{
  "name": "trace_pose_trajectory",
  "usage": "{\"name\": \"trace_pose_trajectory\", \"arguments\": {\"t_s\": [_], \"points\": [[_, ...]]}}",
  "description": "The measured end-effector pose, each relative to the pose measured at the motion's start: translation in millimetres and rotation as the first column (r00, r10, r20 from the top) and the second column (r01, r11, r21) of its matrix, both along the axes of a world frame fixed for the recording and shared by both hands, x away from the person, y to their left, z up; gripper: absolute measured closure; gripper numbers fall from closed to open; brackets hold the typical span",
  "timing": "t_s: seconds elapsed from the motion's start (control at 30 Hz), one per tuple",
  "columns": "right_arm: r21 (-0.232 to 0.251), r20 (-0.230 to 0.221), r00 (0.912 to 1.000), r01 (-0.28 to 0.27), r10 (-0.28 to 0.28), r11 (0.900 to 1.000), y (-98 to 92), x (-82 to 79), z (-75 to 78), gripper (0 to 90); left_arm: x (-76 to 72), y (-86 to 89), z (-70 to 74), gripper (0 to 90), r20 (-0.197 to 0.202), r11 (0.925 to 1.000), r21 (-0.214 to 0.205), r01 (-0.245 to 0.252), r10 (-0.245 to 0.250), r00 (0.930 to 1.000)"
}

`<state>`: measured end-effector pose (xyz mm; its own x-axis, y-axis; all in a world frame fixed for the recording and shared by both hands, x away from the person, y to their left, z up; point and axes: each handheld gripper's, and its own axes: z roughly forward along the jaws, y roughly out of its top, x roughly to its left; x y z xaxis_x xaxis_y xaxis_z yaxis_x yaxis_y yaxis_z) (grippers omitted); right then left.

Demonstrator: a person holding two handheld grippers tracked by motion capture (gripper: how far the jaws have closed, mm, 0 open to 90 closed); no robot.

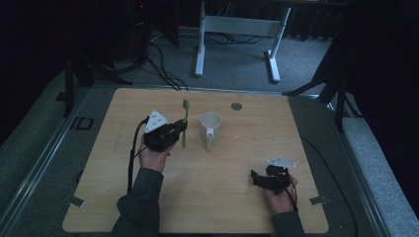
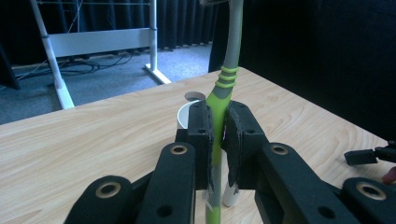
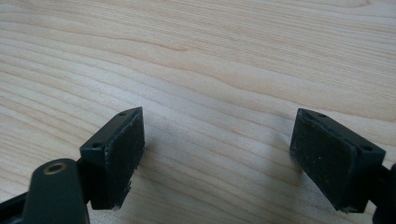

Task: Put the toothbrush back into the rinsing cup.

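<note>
A green and grey toothbrush (image 1: 185, 123) stands upright with my left gripper (image 1: 182, 129) shut on its handle, left of a white mug (image 1: 211, 129) at the table's middle. In the left gripper view the two pads (image 2: 204, 135) pinch the green handle (image 2: 219, 100), the brush head reaches the top edge, and the mug (image 2: 187, 116) sits just behind the jaws. Near the front right of the table my right gripper (image 1: 254, 176) rests low in a hand. Its pads (image 3: 121, 154) stand wide apart over bare wood, nothing between them.
The light wooden table (image 1: 237, 163) has a small round grey cap (image 1: 236, 105) near its far edge. Behind the table a white desk frame (image 1: 237, 34) and cables lie on the grey floor. Dark curtains surround the space. Bare wood lies between the mug and the right gripper.
</note>
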<state>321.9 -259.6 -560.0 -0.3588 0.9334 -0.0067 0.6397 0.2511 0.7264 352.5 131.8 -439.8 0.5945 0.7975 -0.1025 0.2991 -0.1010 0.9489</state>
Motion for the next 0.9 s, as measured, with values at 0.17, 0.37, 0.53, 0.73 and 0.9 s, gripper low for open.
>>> {"name": "trace_pose_trajectory", "arguments": {"t_s": [0.17, 0.37, 0.53, 0.73, 0.9], "points": [[0.000, 0.000, 1.0000, 0.000, 0.000, 1.0000, 0.0, 0.0, 0.0, 17.7, 1.4, -1.2, 0.6, 81.0, 0.004, 0.9999, -0.012, 0.001, -0.001, 1.0000], [0.001, 0.000, 1.0000, 0.000, 0.000, 1.0000, 0.1, 0.0, 0.0, 17.7, 2.9, -2.4, 1.7, 81.1, 0.009, 1.0000, -0.008, 0.001, -0.001, 1.0000], [0.000, 0.000, 1.0000, -0.001, 0.001, 1.0000, 0.0, 0.0, 0.0, 17.7, 3.2, -4.9, 3.2, 81.1, 0.018, 1.0000, -0.005, 0.003, -0.003, 0.9998], [0.001, 0.001, 1.0000, 0.000, 0.000, 1.0000, 0.1, 0.0, -0.1, 17.7, 4.5, -7.1, 5.9, 81.1, 0.024, 1.0000, -0.005, 0.006, -0.006, 0.9997], [0.001, 0.001, 1.0000, 0.000, 0.000, 1.0000, 0.1, 0.0, -0.1, 17.7, 5.5, -9.3, 7.1, 81.1, 0.030, 0.9999, -0.004, 0.009, -0.009, 0.9995]]}}
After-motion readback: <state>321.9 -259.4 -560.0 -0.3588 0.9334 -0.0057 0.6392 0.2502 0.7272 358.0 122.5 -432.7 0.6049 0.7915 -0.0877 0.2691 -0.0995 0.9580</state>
